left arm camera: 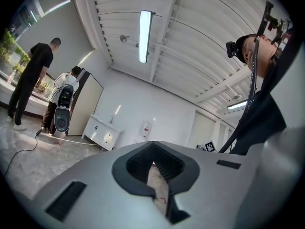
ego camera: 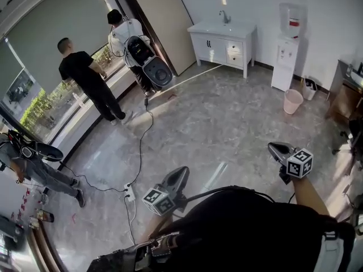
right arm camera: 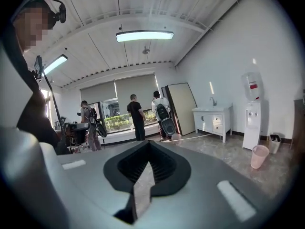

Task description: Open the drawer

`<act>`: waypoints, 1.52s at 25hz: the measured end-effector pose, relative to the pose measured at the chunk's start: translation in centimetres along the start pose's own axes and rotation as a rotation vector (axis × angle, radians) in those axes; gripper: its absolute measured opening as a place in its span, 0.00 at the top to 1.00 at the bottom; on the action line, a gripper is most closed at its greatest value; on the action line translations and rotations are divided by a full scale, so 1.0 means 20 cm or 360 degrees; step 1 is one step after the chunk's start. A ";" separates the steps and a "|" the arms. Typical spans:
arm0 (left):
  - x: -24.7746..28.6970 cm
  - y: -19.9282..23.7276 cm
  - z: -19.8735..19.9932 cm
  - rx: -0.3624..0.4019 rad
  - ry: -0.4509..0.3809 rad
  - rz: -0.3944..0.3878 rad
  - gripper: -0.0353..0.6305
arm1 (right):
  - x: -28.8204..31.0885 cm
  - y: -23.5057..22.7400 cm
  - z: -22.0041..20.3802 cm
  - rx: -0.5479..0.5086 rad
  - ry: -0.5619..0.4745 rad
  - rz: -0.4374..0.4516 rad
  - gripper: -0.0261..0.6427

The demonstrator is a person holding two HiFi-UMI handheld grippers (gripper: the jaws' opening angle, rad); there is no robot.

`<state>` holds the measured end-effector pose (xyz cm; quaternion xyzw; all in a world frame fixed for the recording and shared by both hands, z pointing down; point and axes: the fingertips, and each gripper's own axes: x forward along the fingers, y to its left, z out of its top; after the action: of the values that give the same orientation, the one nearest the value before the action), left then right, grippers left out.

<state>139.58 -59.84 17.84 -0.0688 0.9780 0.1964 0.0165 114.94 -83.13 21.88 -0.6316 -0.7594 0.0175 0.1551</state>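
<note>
A white sink cabinet point(ego camera: 224, 41) with small drawers point(ego camera: 234, 52) stands against the far wall, across an open stretch of floor. It also shows in the left gripper view as the cabinet point(left arm camera: 102, 133) and in the right gripper view as the cabinet point(right arm camera: 213, 120). My left gripper point(ego camera: 176, 180) is held low near my body, far from the cabinet. Its jaws meet at the tips with nothing between them point(left arm camera: 153, 143). My right gripper point(ego camera: 278, 150) is out to the right, also far from the drawers, and is shut and empty point(right arm camera: 149, 142).
A water dispenser point(ego camera: 286, 55) and a pink bin point(ego camera: 293, 101) stand right of the cabinet. Two people point(ego camera: 85, 78) stand by the window at the left, a third point(ego camera: 34, 163) nearer. A cable point(ego camera: 142, 146) and power strip point(ego camera: 129, 193) lie on the floor. A desk point(ego camera: 346, 95) is at the right edge.
</note>
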 end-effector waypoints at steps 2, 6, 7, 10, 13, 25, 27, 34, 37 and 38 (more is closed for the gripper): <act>0.04 0.06 0.02 0.0010 0.0020 0.0025 0.94 | 0.06 -0.05 0.00 0.0010 0.0007 0.0003 0.96; 0.13 0.23 0.05 -0.0032 -0.0003 0.0025 0.94 | 0.17 -0.14 -0.01 0.0032 0.0020 -0.0036 0.96; 0.16 0.26 0.05 -0.0056 -0.0014 0.0002 0.94 | 0.20 -0.15 -0.01 0.0039 0.0024 -0.0054 0.96; 0.23 0.39 0.11 -0.0082 -0.0017 -0.0077 0.94 | 0.33 -0.16 0.02 0.0035 0.0029 -0.0101 0.96; 0.28 0.64 0.19 -0.0088 -0.0010 -0.0123 0.94 | 0.52 -0.17 0.12 0.0028 0.0007 -0.0168 0.96; 0.44 1.52 0.59 0.0039 0.0077 -0.0201 0.94 | 1.40 -0.06 0.39 -0.0015 -0.0078 -0.0215 0.96; 0.46 1.62 0.60 0.0020 0.0081 -0.0202 0.94 | 1.50 -0.05 0.41 -0.0033 -0.0049 -0.0199 0.96; 0.54 1.82 0.59 -0.0022 0.0104 -0.0135 0.95 | 1.69 -0.23 0.47 0.0007 -0.0052 -0.0202 0.96; 0.63 1.88 0.62 -0.0015 0.0100 -0.0099 0.94 | 1.80 -0.33 0.49 0.0004 -0.0041 -0.0149 0.96; 0.68 1.89 0.63 -0.0007 0.0094 -0.0086 0.94 | 1.83 -0.38 0.51 -0.0003 -0.0037 -0.0122 0.96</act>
<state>120.80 -22.26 19.89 -0.1009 0.9754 0.1961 -0.0073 99.47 -47.55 21.73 -0.6020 -0.7848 0.0183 0.1462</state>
